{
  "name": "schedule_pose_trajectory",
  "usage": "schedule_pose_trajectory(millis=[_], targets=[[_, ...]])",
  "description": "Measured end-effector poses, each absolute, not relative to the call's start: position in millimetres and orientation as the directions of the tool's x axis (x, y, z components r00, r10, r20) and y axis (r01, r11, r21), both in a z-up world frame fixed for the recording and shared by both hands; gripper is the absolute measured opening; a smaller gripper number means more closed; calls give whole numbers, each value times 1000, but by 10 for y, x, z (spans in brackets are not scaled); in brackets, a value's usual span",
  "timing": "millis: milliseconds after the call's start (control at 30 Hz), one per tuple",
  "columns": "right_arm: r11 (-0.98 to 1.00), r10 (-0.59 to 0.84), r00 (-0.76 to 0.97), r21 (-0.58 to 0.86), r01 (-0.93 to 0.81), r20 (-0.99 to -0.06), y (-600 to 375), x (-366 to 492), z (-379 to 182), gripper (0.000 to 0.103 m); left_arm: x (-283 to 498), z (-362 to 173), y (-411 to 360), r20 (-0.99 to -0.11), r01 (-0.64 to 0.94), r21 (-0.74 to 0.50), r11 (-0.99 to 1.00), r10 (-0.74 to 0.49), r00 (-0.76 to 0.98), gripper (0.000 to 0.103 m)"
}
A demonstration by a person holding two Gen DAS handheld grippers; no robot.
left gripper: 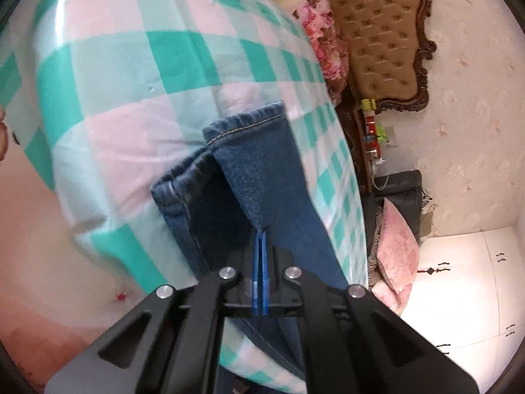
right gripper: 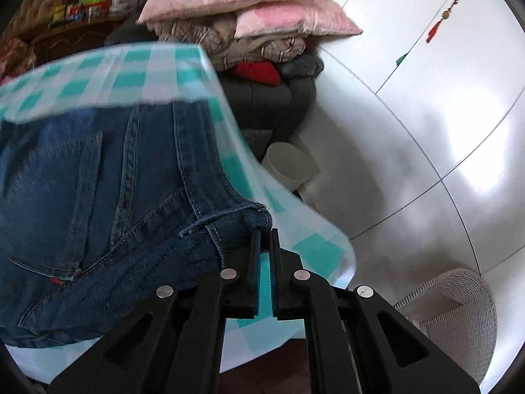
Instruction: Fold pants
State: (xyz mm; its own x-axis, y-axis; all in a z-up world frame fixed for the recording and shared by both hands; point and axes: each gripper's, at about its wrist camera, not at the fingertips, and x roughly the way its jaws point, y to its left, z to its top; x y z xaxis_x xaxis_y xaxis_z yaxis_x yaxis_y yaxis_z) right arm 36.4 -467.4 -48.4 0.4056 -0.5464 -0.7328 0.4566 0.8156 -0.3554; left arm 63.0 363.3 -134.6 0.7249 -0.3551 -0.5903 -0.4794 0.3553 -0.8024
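Observation:
Blue denim pants lie on a bed with a green, pink and white checked sheet (left gripper: 131,75). In the left wrist view the two leg ends (left gripper: 249,151) lie side by side with hems away from me. My left gripper (left gripper: 261,233) is shut on a pinch of denim on the leg. In the right wrist view the waist and back pocket (right gripper: 98,197) fill the left side. My right gripper (right gripper: 265,231) sits at the waistband corner (right gripper: 252,216); its jaws stand a narrow gap apart, with the corner at the left fingertip.
The bed's edge (right gripper: 295,223) drops to a white tiled floor (right gripper: 426,151). Stacked pink pillows and blankets (right gripper: 256,16) sit on a dark chair. A white bucket (right gripper: 288,164) and a wicker basket (right gripper: 459,312) stand on the floor. A tufted headboard (left gripper: 380,32) is nearby.

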Motion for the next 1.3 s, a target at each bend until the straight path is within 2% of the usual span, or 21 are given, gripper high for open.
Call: schedule_pose_trajectory(millis=[100, 167, 233, 300, 367, 433, 467, 500, 533, 567, 733, 900, 1033, 1067, 1100, 1167, 1200, 1300], targets=[[762, -626, 368, -438, 478, -687, -4741, 339, -470, 0, 574, -1409, 3570, -632, -513, -771, 378, -353, 690, 1], [772, -601, 350, -407, 488, -719, -4888, 326, -561, 0, 520, -1544, 3585, -641, -528, -766, 368, -363, 676, 1], [771, -605, 343, -421, 479, -719, -4931, 309, -632, 0, 500, -1587, 3603, -646, -532, -761, 371, -357, 675, 8], [777, -584, 350, -380, 501, -733, -4983, 261, -622, 0, 510, -1556, 3615, -633, -514, -771, 377, -357, 687, 21], [781, -565, 354, -345, 521, -745, -5010, 224, -593, 0, 555, -1499, 3582, -639, -511, -763, 395, -346, 687, 26], [800, -524, 357, -303, 519, -773, -5012, 181, -577, 5, 584, -1485, 3566, -636, -509, -766, 393, -348, 689, 30], [809, -506, 365, -284, 515, -781, -4993, 158, -570, 20, 592, -1480, 3555, -636, -510, -766, 392, -348, 688, 31], [816, -488, 379, -257, 518, -786, -4977, 110, -540, 45, 601, -1478, 3544, -635, -508, -767, 392, -352, 687, 32], [817, -478, 388, -236, 526, -788, -4959, 83, -521, 57, 607, -1487, 3563, -633, -503, -769, 394, -357, 687, 32], [814, -462, 408, -195, 547, -787, -4969, 29, -477, 65, 616, -1493, 3550, -632, -502, -770, 394, -359, 687, 33], [812, -354, 446, -34, 582, -822, -5017, 2, -454, 65, 635, -1522, 3532, -624, -498, -777, 385, -362, 693, 33], [800, -343, 416, -30, 600, -842, -4975, 177, -668, 64, 638, -1541, 3512, -618, -488, -781, 390, -367, 695, 32], [799, -374, 434, -48, 599, -820, -4927, 342, -747, 64, 666, -1557, 3504, -616, -483, -782, 393, -371, 695, 31], [807, -384, 437, -66, 587, -813, -4892, 412, -762, 60, 669, -1560, 3502, -617, -482, -781, 397, -372, 693, 30], [817, -381, 446, -70, 572, -810, -4889, 460, -772, 37, 682, -1560, 3501, -620, -483, -778, 401, -372, 690, 23], [842, -359, 456, -72, 535, -814, -4799, 510, -773, 15, 697, -1562, 3491, -628, -486, -772, 410, -372, 684, 5], [847, -378, 447, -108, 521, -811, -4712, 530, -761, 8, 694, -1567, 3491, -630, -489, -770, 411, -371, 682, 4], [842, -413, 443, -148, 518, -796, -4637, 463, -674, 8, 657, -1557, 3514, -622, -486, -777, 400, -370, 690, 3]])
